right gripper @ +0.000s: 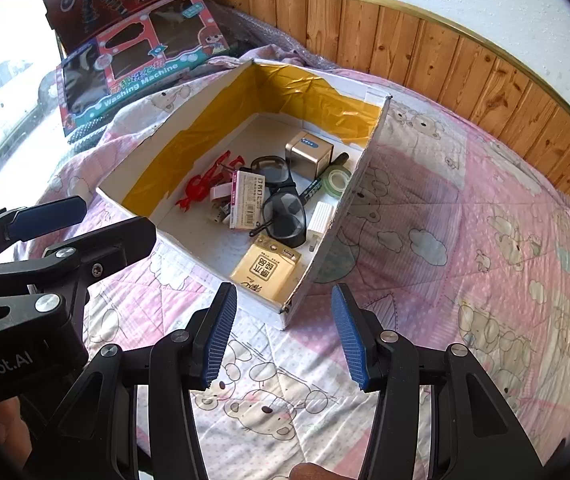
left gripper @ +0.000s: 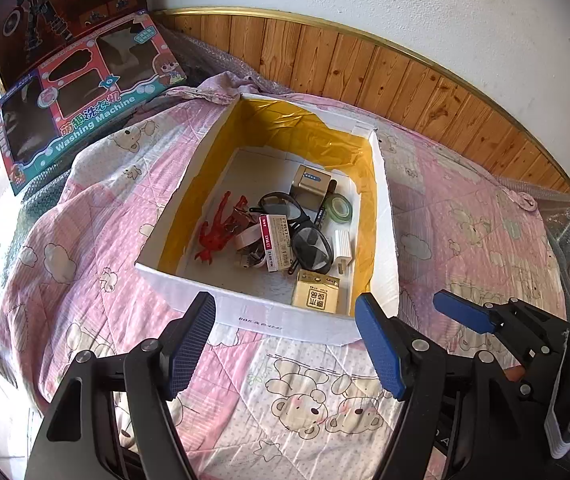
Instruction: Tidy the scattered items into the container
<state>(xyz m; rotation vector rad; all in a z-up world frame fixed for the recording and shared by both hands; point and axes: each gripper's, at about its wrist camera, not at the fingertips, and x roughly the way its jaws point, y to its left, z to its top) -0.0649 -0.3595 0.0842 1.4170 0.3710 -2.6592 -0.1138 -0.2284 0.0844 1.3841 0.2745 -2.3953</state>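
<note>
1. We see the box [left gripper: 189, 284] on the bed [left gripper: 85, 208], its long axis running away from us toward the headboard edge.
2. The items [left gripper: 281, 228] lie inside it, none visible outside.
3. Left gripper [left gripper: 285, 344] and right gripper [right gripper: 281, 332] hang empty, fingers apart, just before its near wall, about equally near.

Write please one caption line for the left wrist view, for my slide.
Open left gripper facing white box holding glasses, red figure and tape roll.

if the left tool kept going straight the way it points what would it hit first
Most likely the near wall of the white box, which lies right ahead between the open fingers of the left tool. If it cleared the rim, the yellow tissue pack comes next. Depth is hard to judge here.
</note>
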